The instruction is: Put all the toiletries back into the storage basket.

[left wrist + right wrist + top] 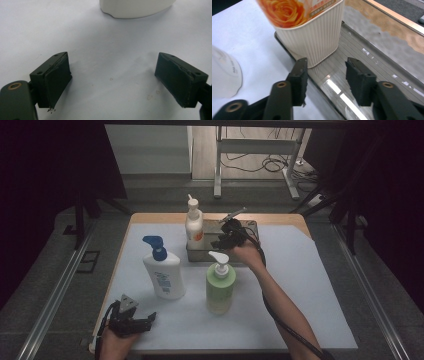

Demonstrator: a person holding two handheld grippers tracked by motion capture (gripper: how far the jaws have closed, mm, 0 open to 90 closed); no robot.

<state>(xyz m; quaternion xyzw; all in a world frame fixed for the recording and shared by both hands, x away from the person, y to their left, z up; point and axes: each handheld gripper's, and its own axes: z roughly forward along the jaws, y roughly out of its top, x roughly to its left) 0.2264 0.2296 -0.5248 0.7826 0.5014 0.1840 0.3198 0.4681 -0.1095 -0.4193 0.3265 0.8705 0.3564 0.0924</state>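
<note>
On the table (320, 285): three pump bottles (220, 282), one metal tray (250, 226).

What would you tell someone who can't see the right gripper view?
An open black claw hovers over a shiny metal tray, empty. A cream ribbed bottle with an orange rose label stands in the tray just beyond.

cream bottle (312, 37) top cropped, label blurred
</note>
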